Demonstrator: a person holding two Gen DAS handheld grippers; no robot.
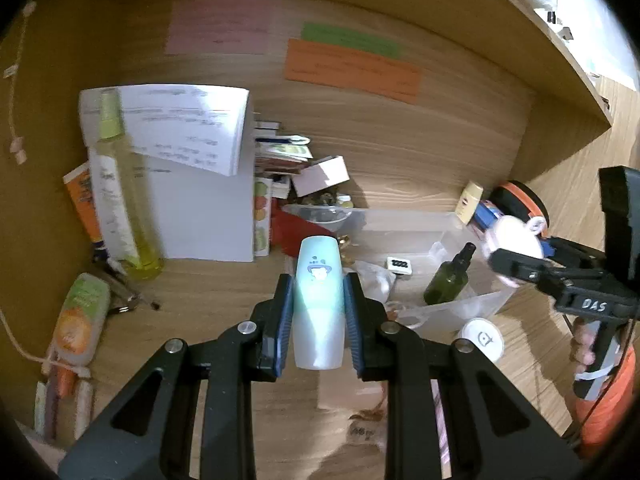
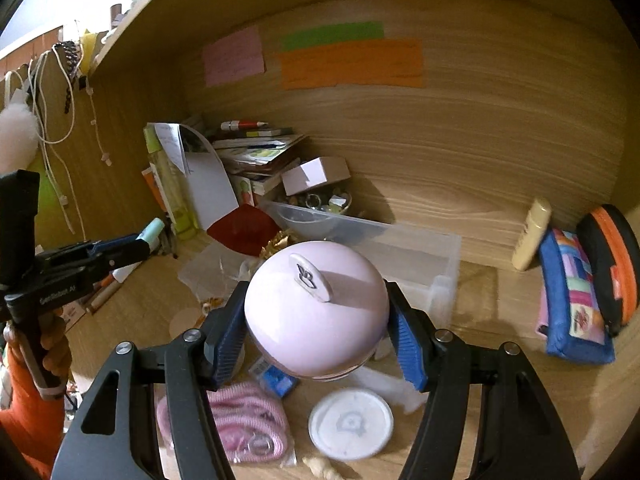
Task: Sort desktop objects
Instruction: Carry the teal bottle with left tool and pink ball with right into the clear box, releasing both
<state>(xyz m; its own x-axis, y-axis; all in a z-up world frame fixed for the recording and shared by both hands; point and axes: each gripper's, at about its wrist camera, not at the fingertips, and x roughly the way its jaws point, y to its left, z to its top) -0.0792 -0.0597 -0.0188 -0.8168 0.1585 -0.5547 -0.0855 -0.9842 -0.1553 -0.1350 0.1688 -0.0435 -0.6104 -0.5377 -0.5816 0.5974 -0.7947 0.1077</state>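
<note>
My left gripper is shut on a pale mint tube-shaped bottle with a small blue print, held above the wooden desk. It also shows in the right wrist view at the left. My right gripper is shut on a round pale pink case with a small tab on top; it shows in the left wrist view at the right. A clear plastic bin stands ahead with a green spray bottle and a small white timer inside.
A tall yellow bottle, papers and books stand at the back left. A white round lid and pink cord lie near. A blue patterned pouch and orange-black case stand right.
</note>
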